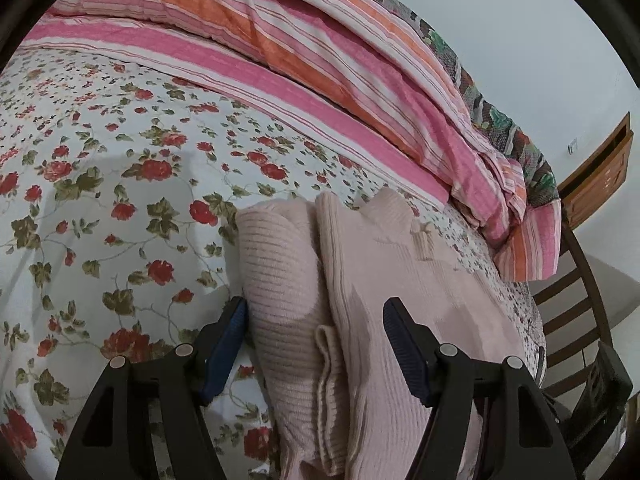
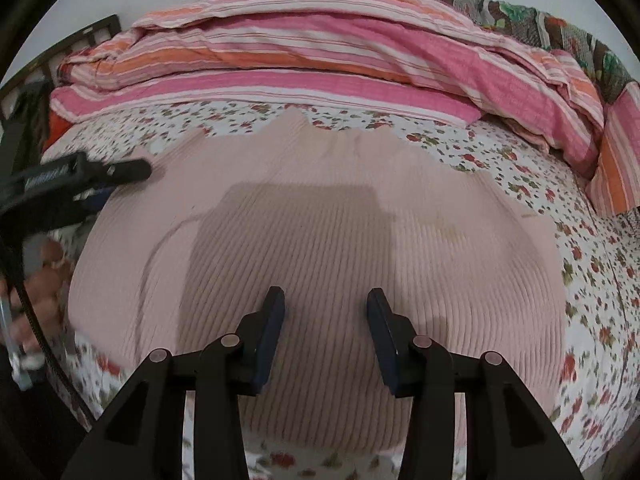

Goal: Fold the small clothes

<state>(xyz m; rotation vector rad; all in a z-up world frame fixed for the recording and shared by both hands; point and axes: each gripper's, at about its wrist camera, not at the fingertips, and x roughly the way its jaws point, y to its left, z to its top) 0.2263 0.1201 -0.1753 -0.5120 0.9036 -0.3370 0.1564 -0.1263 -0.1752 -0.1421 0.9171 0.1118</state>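
A pale pink ribbed knit sweater (image 1: 380,260) lies on the floral bedsheet (image 1: 100,200). In the left wrist view it is folded lengthwise, with a ribbed sleeve doubled along its left side. My left gripper (image 1: 316,316) straddles that folded sleeve with its jaws wide; the left pad (image 1: 234,328) sits at the sleeve's outer edge. In the right wrist view the sweater (image 2: 320,208) spreads broad and flat. My right gripper (image 2: 326,300) hovers over its near middle, open, with only the flat knit beneath. A finger (image 2: 132,171) of the left gripper rests at the sweater's left edge.
A pink and orange striped quilt (image 1: 320,40) is heaped along the bed's far side (image 2: 320,60). A dark wooden chair (image 1: 572,308) stands off the bed's right edge. A person's hand (image 2: 44,280) holds the left gripper's handle. Floral sheet (image 2: 580,280) shows right of the sweater.
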